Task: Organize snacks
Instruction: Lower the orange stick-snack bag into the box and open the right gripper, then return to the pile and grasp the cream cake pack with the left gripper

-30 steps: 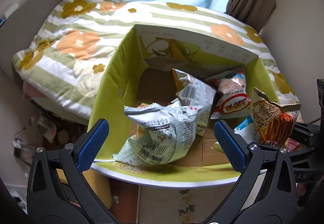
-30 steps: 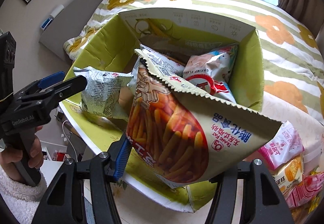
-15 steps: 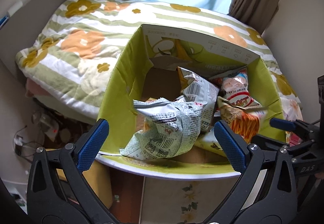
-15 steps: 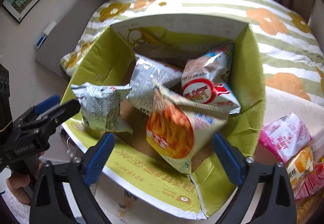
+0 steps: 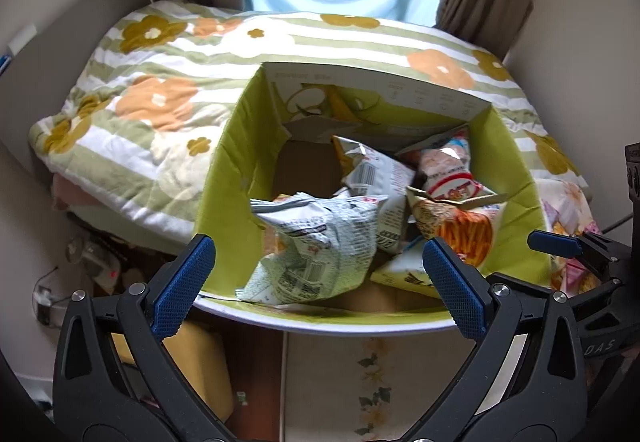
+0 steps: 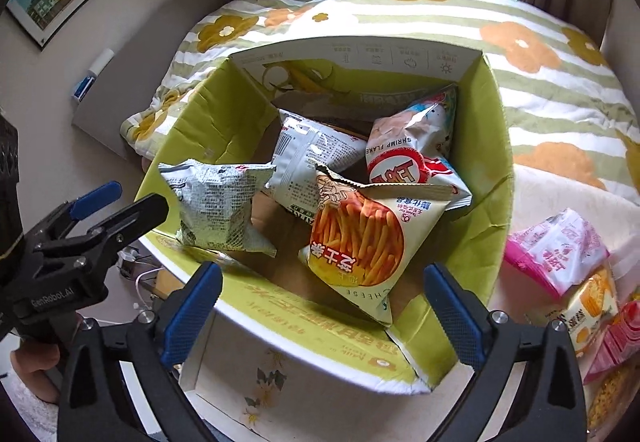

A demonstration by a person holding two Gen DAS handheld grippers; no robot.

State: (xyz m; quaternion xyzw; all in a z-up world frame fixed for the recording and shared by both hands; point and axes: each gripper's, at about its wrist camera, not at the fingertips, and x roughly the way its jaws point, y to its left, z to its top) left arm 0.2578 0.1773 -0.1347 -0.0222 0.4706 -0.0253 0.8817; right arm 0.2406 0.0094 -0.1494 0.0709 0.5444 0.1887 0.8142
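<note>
— Four snack bags lie inside the open green cardboard box (image 6: pixel 496 146), which stands on the striped quilt with orange and yellow flowers (image 6: pixel 552 82). How do they sit?

— At the near left, the crumpled white-and-grey printed bag (image 6: pixel 218 210) leans against the box's near wall. Behind it lies the white bag with a barcode and small print (image 6: pixel 308 162). At the back right stands the silver shrimp-flake bag with a red round label (image 6: pixel 412 150). In front of that, the cream bag picturing orange potato sticks (image 6: pixel 360 238) rests on the brown box floor, its serrated top edge toward the shrimp bag and touching it.

— And the grippers?

— The right gripper (image 6: pixel 320 310) hangs over the near rim with its blue-padded fingers (image 6: pixel 194 308) spread wide; nothing is between them, and the potato-stick bag lies beyond their tips, free. The left gripper (image 5: pixel 318 284) is spread just as wide over the near-left rim and is also empty; the crumpled bag shows through the gap but neither pad touches it. A hand (image 6: pixel 34 360) grips its handle at the lower left of the right-wrist view.

— Anything outside the box?

— On the quilt to the right sit a pink-and-white packet (image 6: pixel 560 250) and, just beside it, a yellow-printed packet (image 6: pixel 592 306), with more pink wrappers at the edge, too cut off to identify.
</note>
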